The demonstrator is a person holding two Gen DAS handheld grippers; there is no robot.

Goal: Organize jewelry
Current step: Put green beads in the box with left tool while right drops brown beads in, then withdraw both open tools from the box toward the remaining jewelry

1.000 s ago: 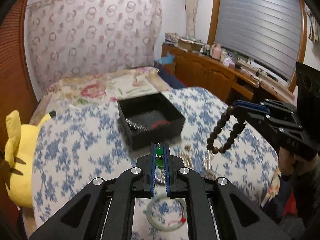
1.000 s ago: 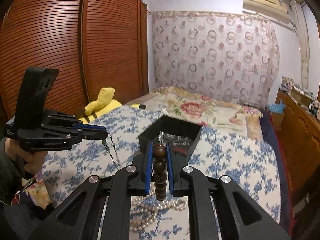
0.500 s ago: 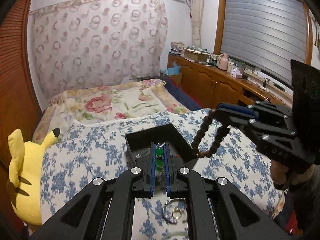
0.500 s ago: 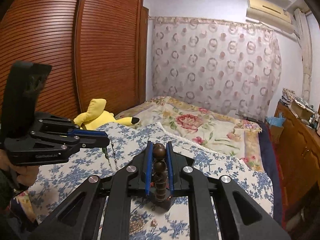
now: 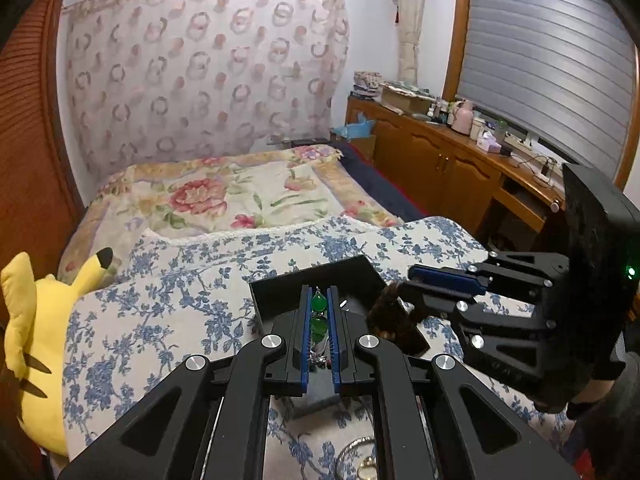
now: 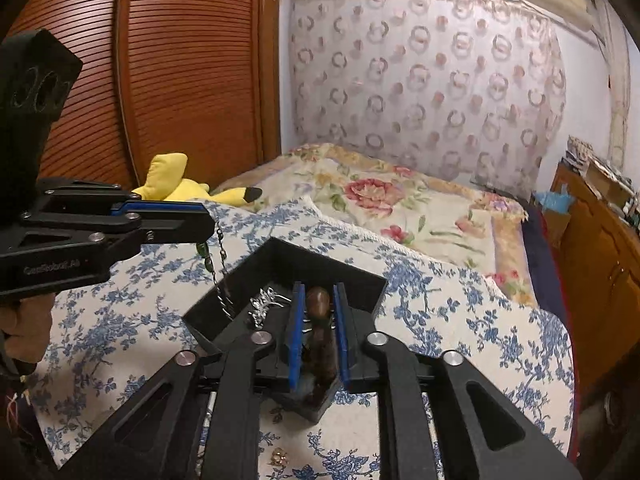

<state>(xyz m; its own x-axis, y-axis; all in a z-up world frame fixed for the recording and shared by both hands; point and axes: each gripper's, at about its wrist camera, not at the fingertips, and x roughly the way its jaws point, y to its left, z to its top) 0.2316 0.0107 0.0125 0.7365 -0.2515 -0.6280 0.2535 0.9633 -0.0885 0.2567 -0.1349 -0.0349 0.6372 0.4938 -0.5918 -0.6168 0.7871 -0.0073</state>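
Note:
A black open box [image 5: 312, 276] [image 6: 332, 264] sits on the blue-flowered cloth. My left gripper [image 5: 319, 290] [image 6: 206, 222] is shut on a green-beaded chain necklace [image 5: 319, 304], held over the box's near left side. Its chain [image 6: 220, 256] hangs down into the box. My right gripper [image 6: 318, 286] [image 5: 412, 276] is over the box and its jaws are opening. The brown bead bracelet [image 6: 318, 300] [image 5: 394, 312] hangs between them, blurred, with small gaps to the pads. Silver jewelry [image 6: 266, 302] lies inside the box.
A yellow plush toy [image 5: 36, 320] [image 6: 180, 184] lies at the cloth's left edge. A bangle [image 5: 356, 460] and a small gold piece [image 6: 280, 458] rest on the cloth near me. A wooden cabinet [image 5: 440, 160] stands on the right, a slatted wardrobe [image 6: 180, 60] on the left.
Both grippers have moved forward until they are over the black box. The right jaws have widened and the brown bracelet has slipped lower between them.

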